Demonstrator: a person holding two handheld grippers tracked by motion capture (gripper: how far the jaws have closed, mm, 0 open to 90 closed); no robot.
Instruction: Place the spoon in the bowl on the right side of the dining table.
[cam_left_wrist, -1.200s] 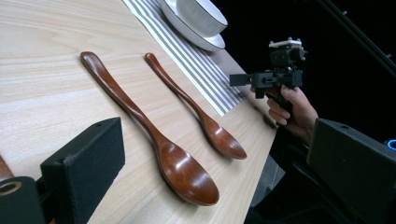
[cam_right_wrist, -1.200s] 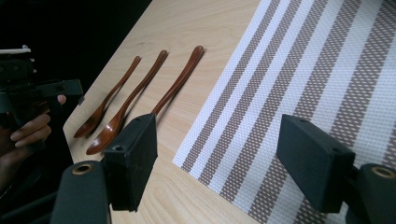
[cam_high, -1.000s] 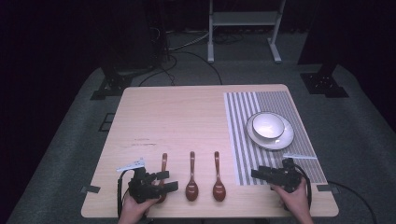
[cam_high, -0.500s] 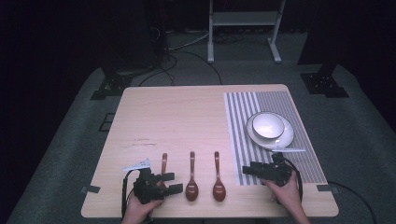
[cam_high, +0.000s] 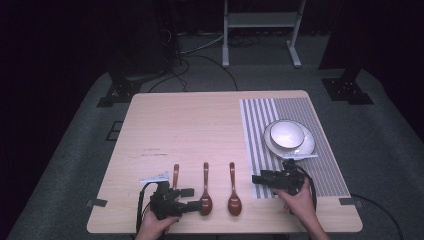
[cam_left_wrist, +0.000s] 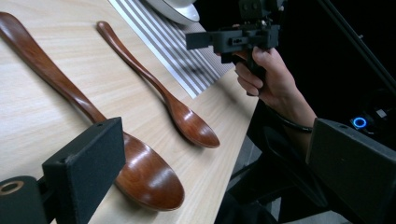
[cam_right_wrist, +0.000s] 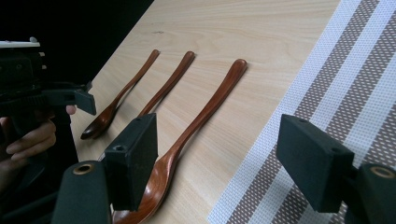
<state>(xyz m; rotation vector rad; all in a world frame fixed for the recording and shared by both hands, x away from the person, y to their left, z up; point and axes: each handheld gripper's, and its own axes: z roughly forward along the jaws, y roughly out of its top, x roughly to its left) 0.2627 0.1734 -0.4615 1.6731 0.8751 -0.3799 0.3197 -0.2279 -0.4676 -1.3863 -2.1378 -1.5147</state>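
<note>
Three brown wooden spoons lie side by side near the table's front edge: the left spoon (cam_high: 175, 173), the middle spoon (cam_high: 205, 192) and the right spoon (cam_high: 233, 195). My left gripper (cam_high: 190, 199) is open at the front left, its jaws pointing right over the left spoon's bowl, beside the middle spoon (cam_left_wrist: 140, 172). My right gripper (cam_high: 260, 179) is open over the placemat's near left edge and points left at the right spoon (cam_right_wrist: 201, 116). Its jaws stand wide apart with nothing between them.
A white bowl (cam_high: 286, 134) sits on a white plate (cam_high: 306, 146) on the striped placemat (cam_high: 325, 170) at the right. The table's front edge (cam_high: 225, 231) is close under both hands. Behind the table stand a metal rack (cam_high: 260, 30) and floor cables (cam_high: 190, 55).
My right gripper has moved left, from over the placemat toward the right spoon. My left gripper has shifted slightly to the right, toward the middle spoon.
</note>
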